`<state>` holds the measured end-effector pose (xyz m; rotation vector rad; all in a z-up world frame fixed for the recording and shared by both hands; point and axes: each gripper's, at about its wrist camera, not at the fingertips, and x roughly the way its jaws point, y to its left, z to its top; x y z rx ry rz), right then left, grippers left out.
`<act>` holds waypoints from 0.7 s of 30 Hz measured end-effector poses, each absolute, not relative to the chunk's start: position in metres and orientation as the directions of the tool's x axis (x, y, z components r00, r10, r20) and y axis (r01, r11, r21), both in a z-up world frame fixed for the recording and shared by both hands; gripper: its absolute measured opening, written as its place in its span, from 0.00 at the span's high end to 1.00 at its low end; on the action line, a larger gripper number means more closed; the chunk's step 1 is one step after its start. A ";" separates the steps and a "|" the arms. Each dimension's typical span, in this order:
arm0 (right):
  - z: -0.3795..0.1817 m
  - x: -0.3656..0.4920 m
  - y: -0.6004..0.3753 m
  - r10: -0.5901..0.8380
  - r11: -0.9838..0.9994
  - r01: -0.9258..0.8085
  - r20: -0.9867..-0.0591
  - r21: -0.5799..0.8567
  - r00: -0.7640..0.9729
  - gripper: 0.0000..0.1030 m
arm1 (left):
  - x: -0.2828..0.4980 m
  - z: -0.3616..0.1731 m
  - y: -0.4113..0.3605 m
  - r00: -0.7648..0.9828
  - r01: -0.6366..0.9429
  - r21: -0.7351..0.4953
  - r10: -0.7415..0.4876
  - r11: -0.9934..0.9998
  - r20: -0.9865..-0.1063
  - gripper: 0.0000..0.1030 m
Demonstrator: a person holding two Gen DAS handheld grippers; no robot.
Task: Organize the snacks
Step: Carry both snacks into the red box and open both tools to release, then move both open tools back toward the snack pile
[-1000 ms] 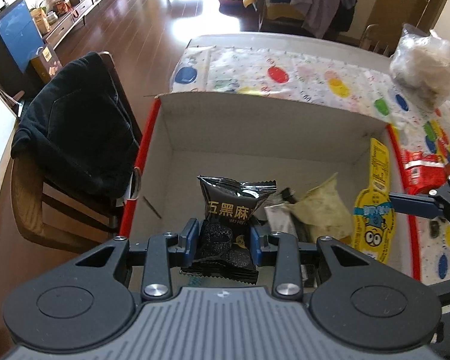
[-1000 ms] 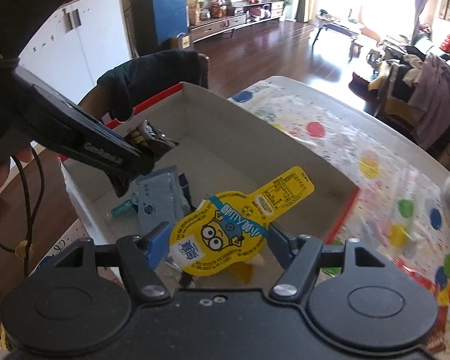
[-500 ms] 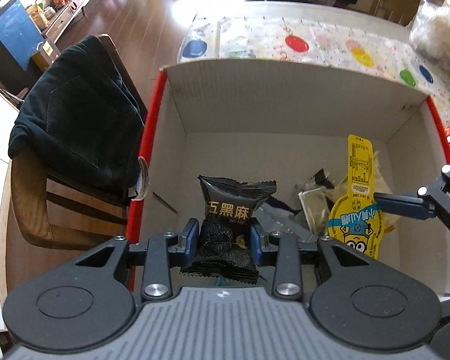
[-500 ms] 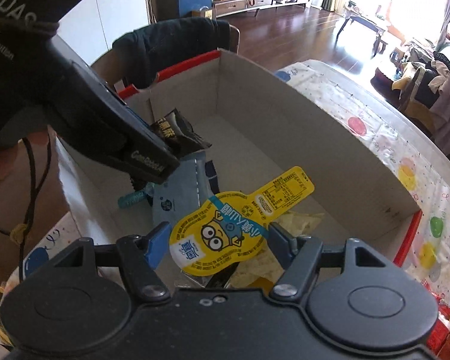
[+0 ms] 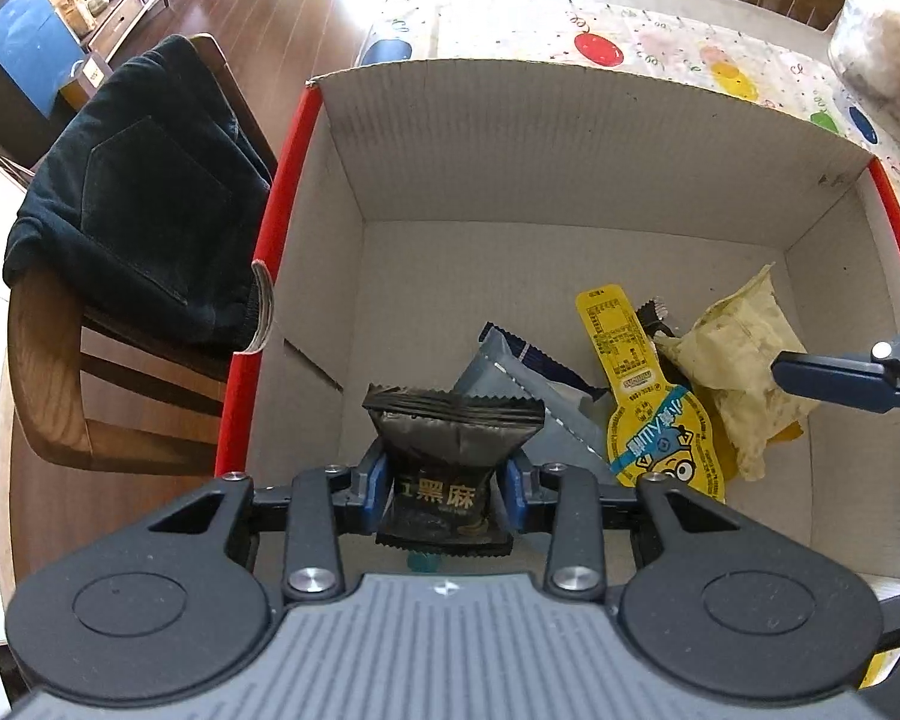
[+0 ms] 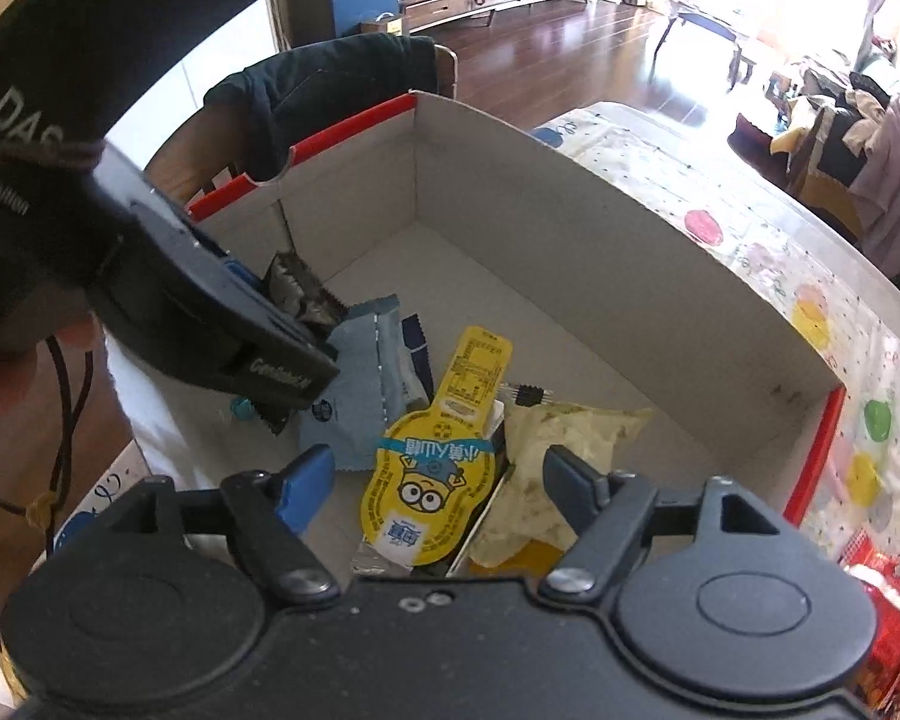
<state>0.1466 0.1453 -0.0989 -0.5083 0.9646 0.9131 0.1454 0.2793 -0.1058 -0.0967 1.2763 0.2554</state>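
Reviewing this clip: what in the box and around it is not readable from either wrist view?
- Small teal item: under the left gripper and its black snack packet in both views; kind unclear.
- Black-edged wrapper: mostly under the pale yellow bag; no label shows.
- Yellow minion pouch: its lower end is hidden by the right gripper's body; small print unreadable.
- Red package: cut off by the right wrist frame edge.

left gripper [image 5: 444, 480] clamped, right gripper [image 6: 438, 480] opening (downward)
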 end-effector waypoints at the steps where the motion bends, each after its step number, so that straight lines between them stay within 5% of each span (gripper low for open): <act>1: -0.098 0.147 0.144 0.432 0.545 -0.838 -0.864 0.023 0.257 0.24 | 0.144 -0.105 0.279 0.270 -0.242 0.069 0.135 0.968 -0.953 0.64; 8: -0.080 0.145 0.124 0.474 0.587 -0.805 -0.842 0.084 0.259 0.19 | 0.132 -0.086 0.275 0.332 -0.247 0.046 0.129 0.968 -0.934 0.43; 21: -0.036 0.137 0.073 0.560 0.634 -0.755 -0.773 0.170 0.297 0.14 | 0.110 -0.035 0.247 0.501 -0.231 0.021 0.138 0.973 -0.854 0.31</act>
